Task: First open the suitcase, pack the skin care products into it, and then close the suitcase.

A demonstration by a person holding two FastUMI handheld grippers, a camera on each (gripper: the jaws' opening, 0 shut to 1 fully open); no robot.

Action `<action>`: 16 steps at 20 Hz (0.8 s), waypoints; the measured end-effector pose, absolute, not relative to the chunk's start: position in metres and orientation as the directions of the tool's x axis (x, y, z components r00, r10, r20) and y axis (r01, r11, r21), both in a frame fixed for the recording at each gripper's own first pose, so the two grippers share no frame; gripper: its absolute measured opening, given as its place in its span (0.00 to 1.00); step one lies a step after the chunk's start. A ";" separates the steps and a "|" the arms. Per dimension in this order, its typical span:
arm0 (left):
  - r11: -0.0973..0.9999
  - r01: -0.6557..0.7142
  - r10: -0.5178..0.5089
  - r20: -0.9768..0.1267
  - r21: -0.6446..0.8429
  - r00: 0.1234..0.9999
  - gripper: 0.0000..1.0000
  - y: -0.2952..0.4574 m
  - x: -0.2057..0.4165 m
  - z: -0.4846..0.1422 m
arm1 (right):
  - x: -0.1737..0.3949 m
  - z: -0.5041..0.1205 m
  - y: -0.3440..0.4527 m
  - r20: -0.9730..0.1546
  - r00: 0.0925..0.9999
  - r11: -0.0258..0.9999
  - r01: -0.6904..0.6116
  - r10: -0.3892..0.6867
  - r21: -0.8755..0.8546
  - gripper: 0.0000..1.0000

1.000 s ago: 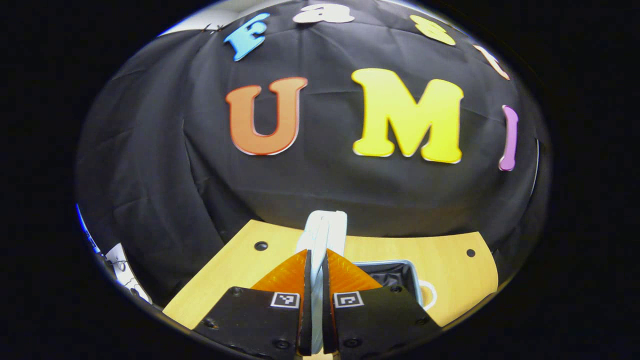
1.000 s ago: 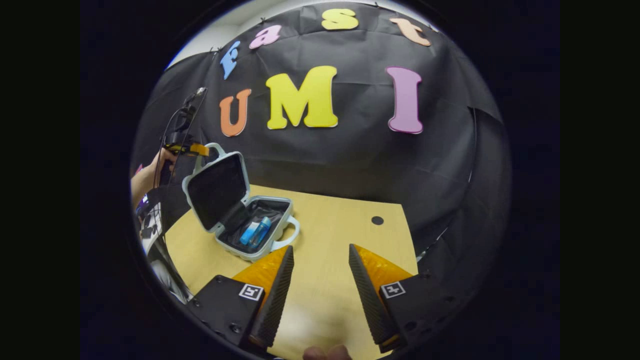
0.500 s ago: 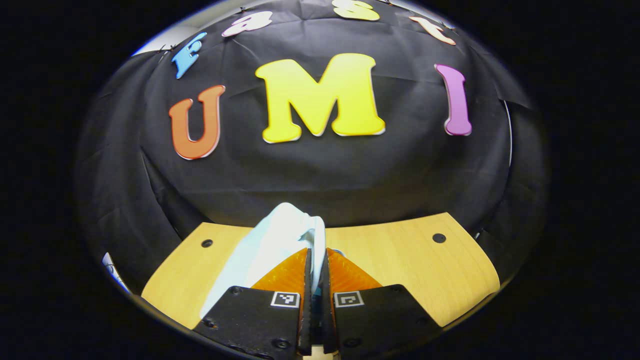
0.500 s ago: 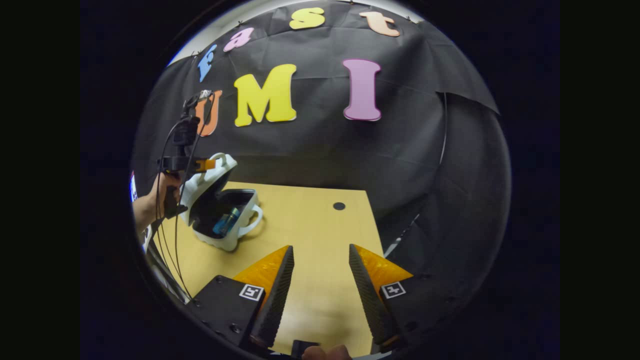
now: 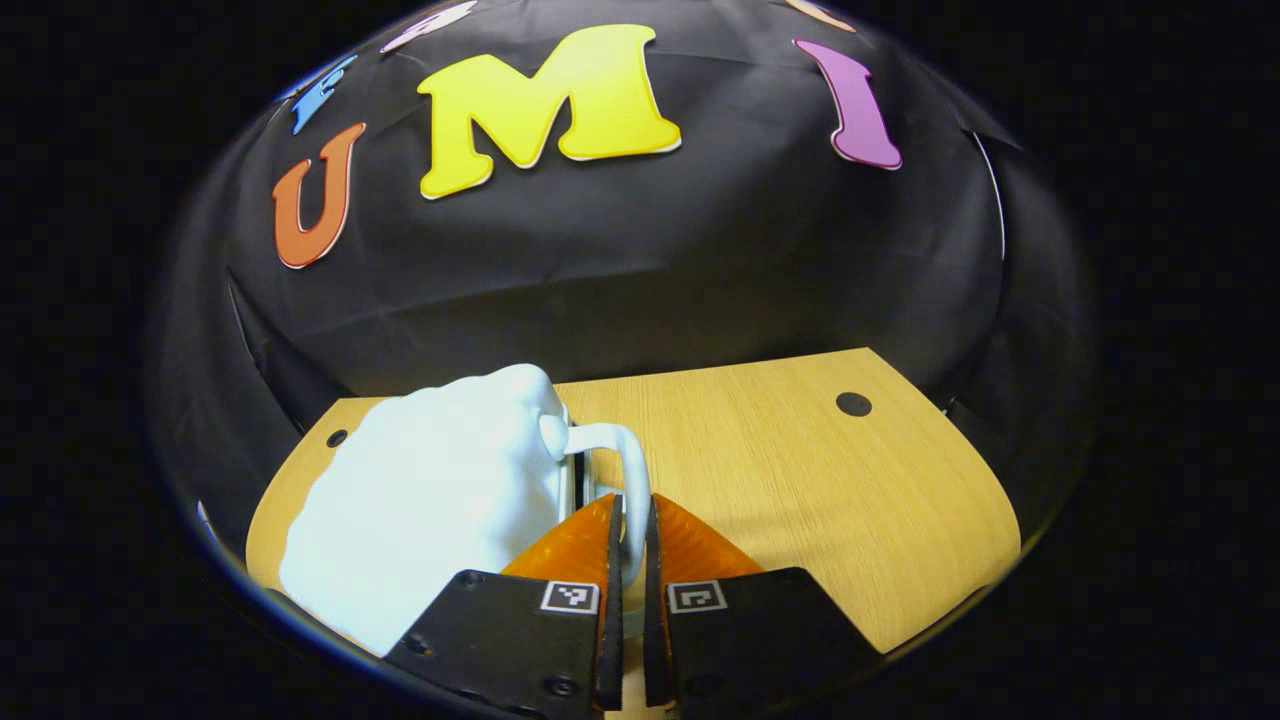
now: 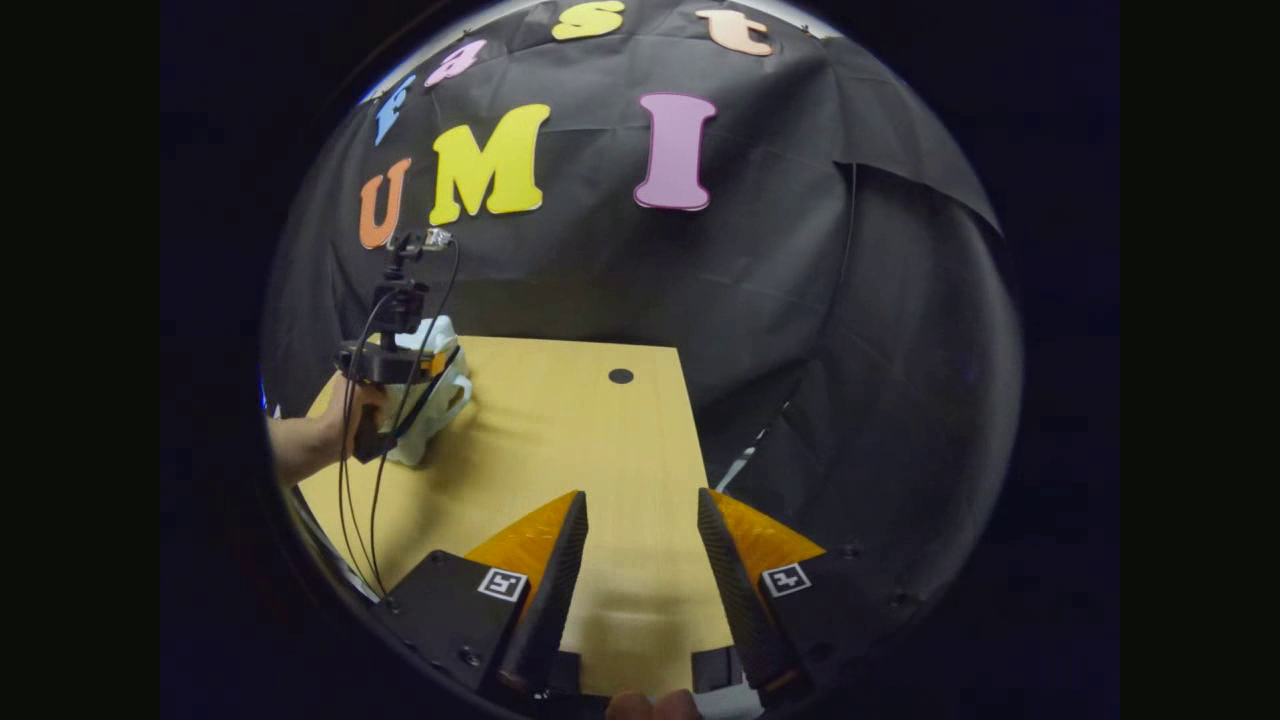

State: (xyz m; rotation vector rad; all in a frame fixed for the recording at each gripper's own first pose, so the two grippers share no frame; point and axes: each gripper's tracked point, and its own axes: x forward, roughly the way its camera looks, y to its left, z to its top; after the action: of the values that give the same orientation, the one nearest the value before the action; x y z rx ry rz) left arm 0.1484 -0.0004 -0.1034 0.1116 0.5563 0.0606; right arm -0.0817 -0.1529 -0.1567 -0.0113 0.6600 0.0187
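Note:
The pale blue suitcase [image 5: 430, 500] lies on the wooden table [image 5: 800, 500] with its lid down over the base, so the skin care products inside are hidden. My left gripper [image 5: 628, 540] is shut on the suitcase's white loop handle [image 5: 632, 480]. In the right gripper view the suitcase [image 6: 440, 395] sits at the table's far left, with the left gripper [image 6: 432, 363] on it and a hand [image 6: 325, 435] holding that gripper. My right gripper [image 6: 632, 540] stands open with nothing between its fingers, low over the table's near edge.
Black cloth walls close the booth behind and to the right of the table [image 6: 590, 440]. Cables [image 6: 350, 480] hang from the left gripper. A dark round hole [image 6: 621, 376] marks the table's far side.
The left gripper has swung the lid down from upright until it covers the base and the blue products. The right gripper has stayed open and turned slightly to the right.

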 end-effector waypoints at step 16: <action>0.974 0.026 0.104 -0.551 0.224 0.828 0.34 -0.038 0.145 -0.142 | -0.072 -0.167 -0.166 -0.615 0.787 0.999 -0.016 0.033 0.033 0.67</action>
State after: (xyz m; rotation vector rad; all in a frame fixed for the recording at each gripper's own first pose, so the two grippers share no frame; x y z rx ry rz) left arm 0.1453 -0.0377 -0.1417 0.2269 0.5948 0.0415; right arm -0.0715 -0.1664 -0.1674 0.0267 0.6636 0.0267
